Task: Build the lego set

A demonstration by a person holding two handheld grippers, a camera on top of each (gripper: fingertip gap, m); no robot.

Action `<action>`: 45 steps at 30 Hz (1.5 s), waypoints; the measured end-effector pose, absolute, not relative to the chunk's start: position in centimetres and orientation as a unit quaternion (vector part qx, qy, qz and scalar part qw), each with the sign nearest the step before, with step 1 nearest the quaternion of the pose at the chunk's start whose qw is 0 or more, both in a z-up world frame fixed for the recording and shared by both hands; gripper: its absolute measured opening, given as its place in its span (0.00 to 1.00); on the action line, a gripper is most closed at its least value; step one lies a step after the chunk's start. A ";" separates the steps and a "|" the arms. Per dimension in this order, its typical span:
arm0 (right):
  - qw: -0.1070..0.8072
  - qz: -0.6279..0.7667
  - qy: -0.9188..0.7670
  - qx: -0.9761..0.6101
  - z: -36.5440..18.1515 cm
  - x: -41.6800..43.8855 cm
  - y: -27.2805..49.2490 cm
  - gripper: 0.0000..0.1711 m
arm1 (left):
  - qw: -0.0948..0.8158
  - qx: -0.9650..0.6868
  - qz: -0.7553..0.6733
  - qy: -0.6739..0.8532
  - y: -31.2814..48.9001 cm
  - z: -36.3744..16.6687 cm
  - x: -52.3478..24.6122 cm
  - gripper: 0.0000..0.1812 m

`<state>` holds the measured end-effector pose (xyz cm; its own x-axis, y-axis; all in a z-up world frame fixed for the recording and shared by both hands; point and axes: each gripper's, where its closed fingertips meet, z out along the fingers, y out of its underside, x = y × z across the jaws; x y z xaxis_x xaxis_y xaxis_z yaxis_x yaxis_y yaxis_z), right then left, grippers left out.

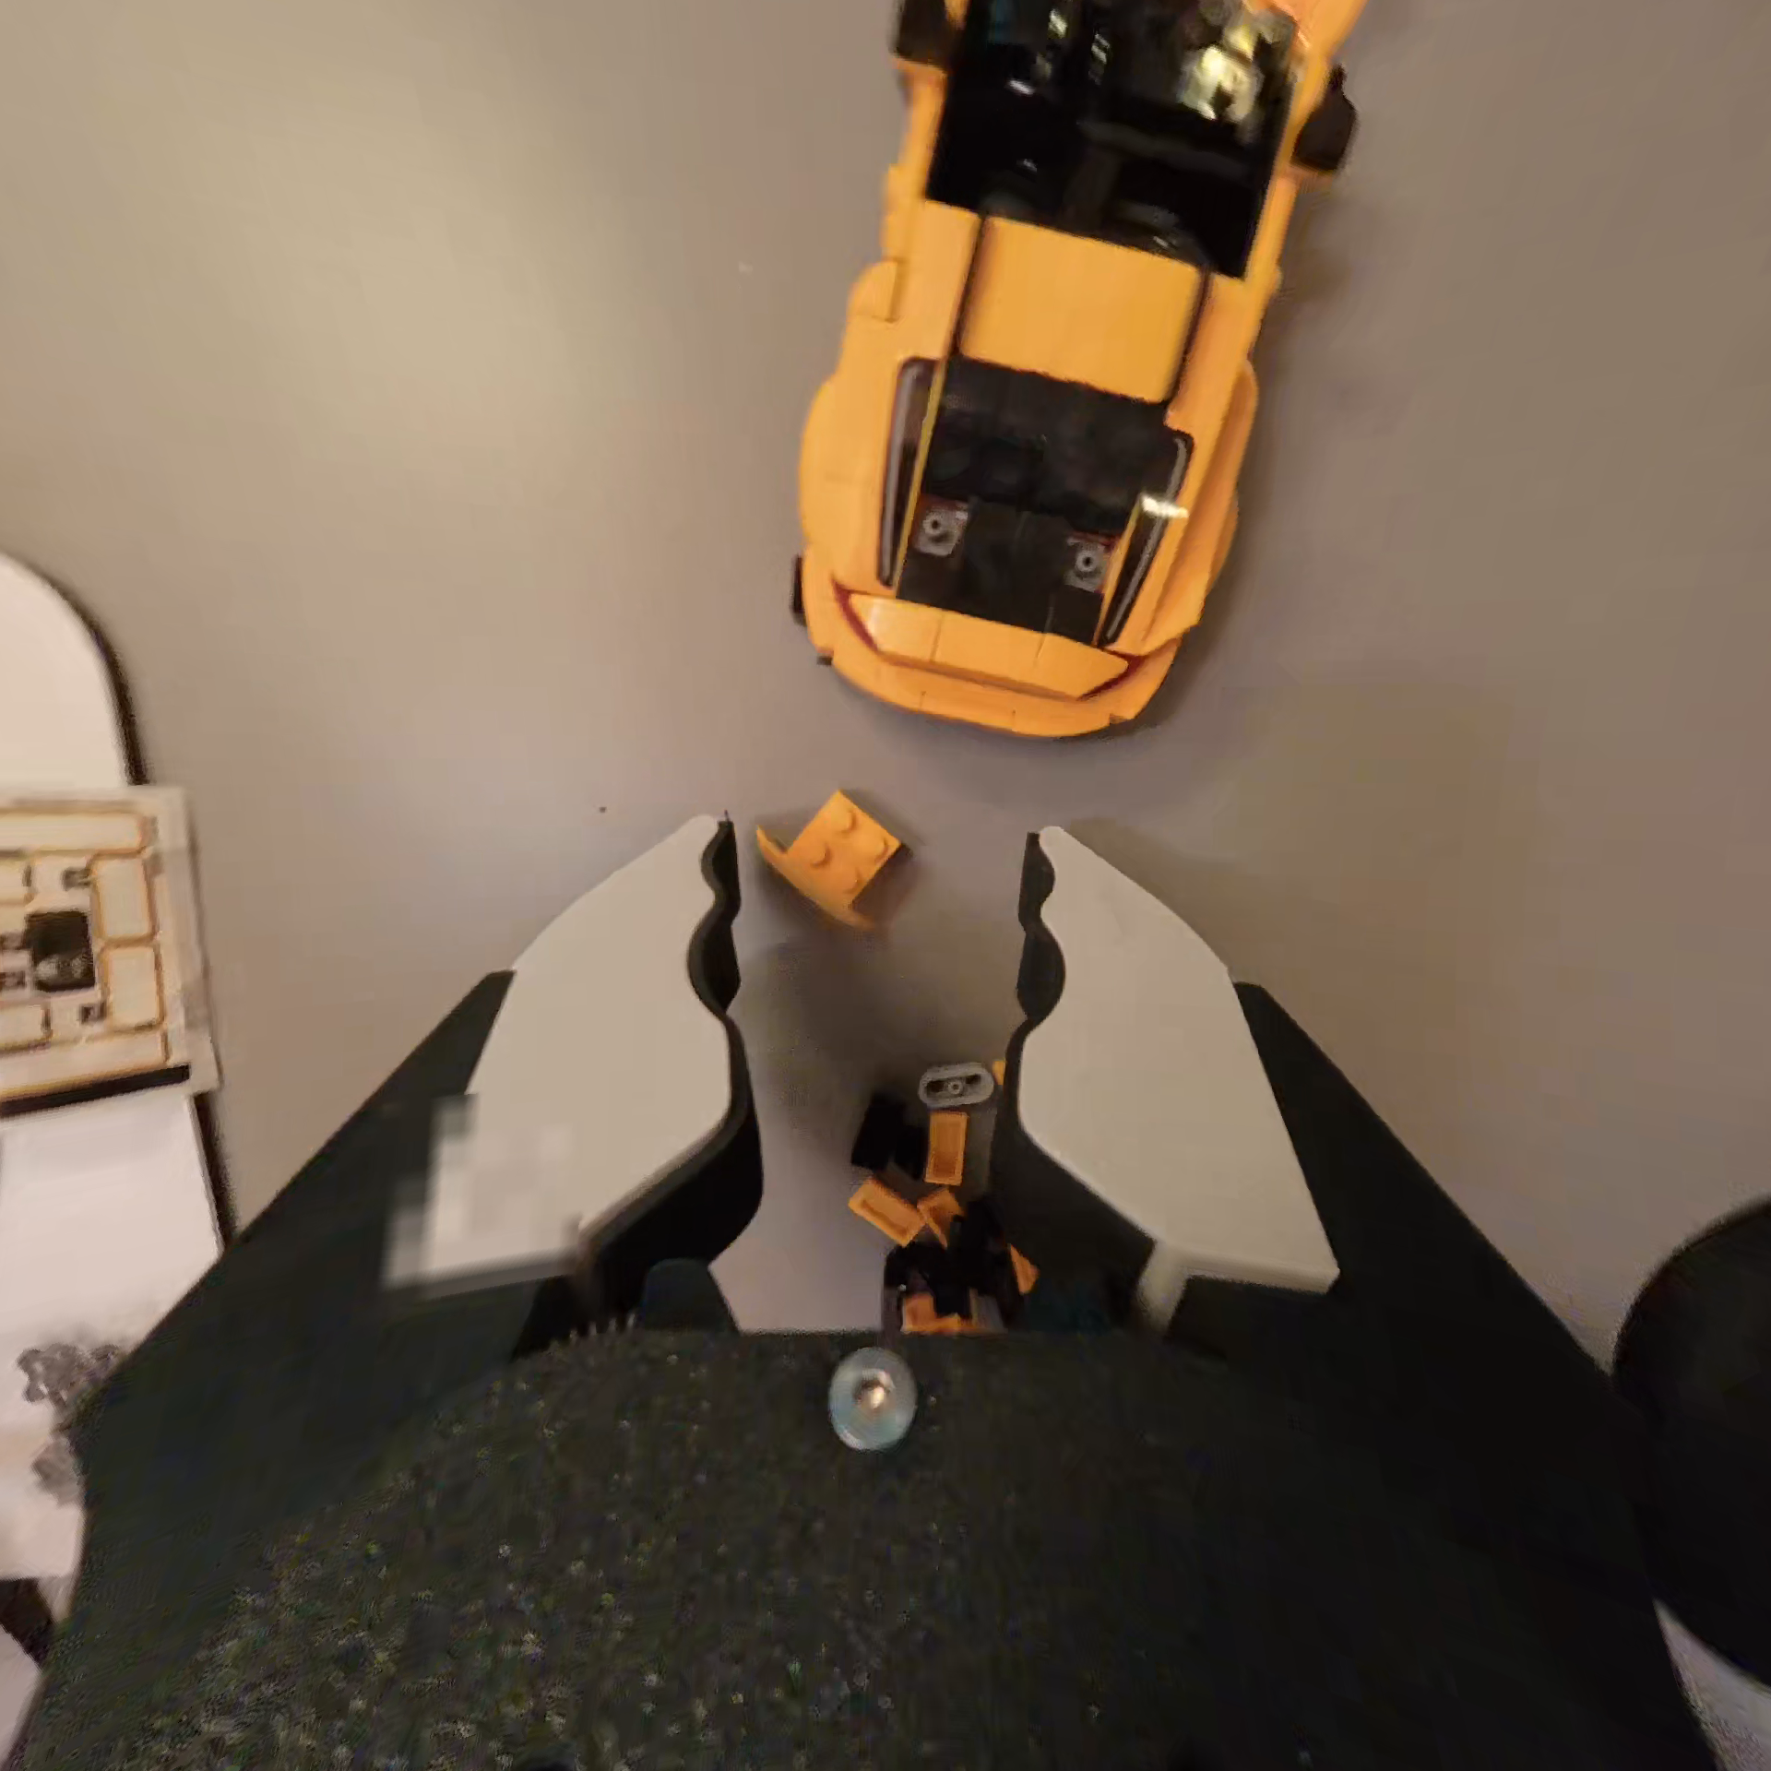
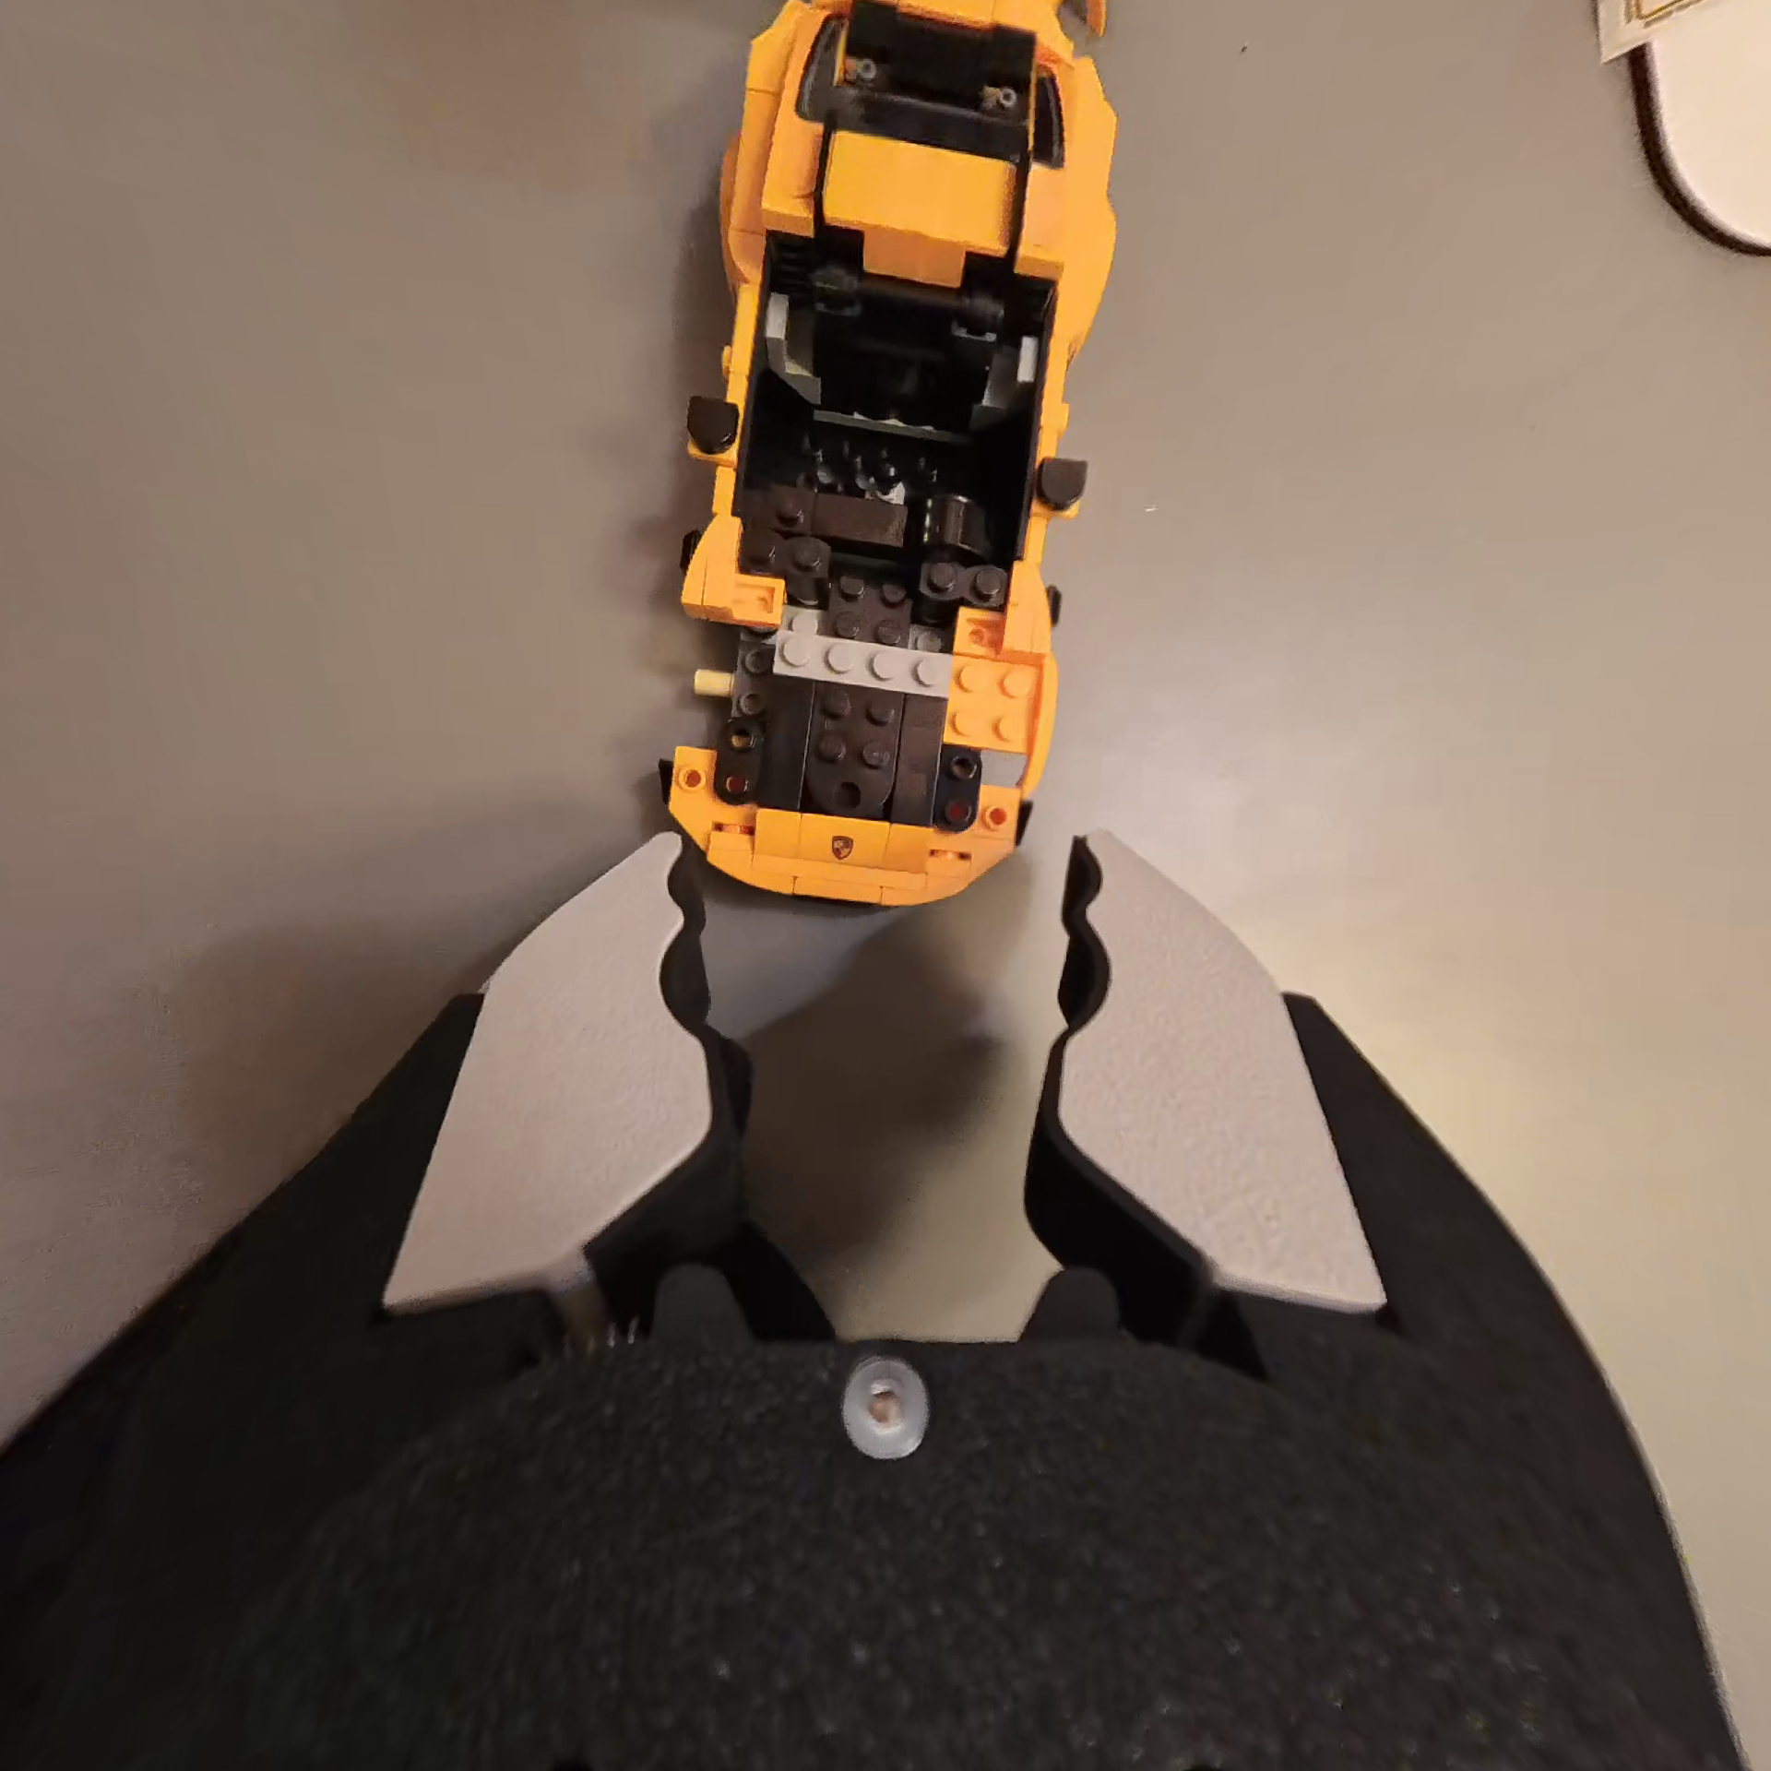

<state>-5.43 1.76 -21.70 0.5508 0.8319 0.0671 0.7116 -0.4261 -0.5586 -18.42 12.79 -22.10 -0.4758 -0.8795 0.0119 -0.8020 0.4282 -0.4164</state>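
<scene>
A partly built orange and black lego car (image 1: 1035, 383) lies on the grey table, with open black cockpit and exposed studs. In the left wrist view my left gripper (image 1: 877, 834) is open and empty, with a loose orange piece (image 1: 834, 853) lying on the table between its fingertips, nearer the left one. A small pile of orange, black and grey pieces (image 1: 944, 1188) lies between the fingers further back. In the right wrist view the car (image 2: 891, 479) points its nose at my right gripper (image 2: 877, 843), which is open and empty, its fingertips just short of the car's front bumper.
A white board with a dark rim (image 1: 57, 690) lies at the left with a sticker sheet (image 1: 86, 939) and paper on it; its corner also shows in the right wrist view (image 2: 1715, 144). A dark round object (image 1: 1706, 1380) sits at the right edge. Across from one pair of fingers to the other is roughly 20 centimetres.
</scene>
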 end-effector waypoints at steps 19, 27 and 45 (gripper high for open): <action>0.319 0.116 -0.431 -0.836 -21.7 -3.5 4.7 0.36 | 0.140 -0.515 -0.117 0.838 12.4 -21.8 -20.9 0.23; 0.317 0.118 -0.427 -0.838 -21.5 -3.0 2.7 0.35 | 0.042 -0.502 -0.190 0.843 10.5 -22.5 -20.4 0.24; 0.351 0.119 -0.414 -0.832 -20.4 -2.8 1.7 0.32 | 0.129 -0.617 -0.184 0.754 8.9 -22.9 -21.3 0.03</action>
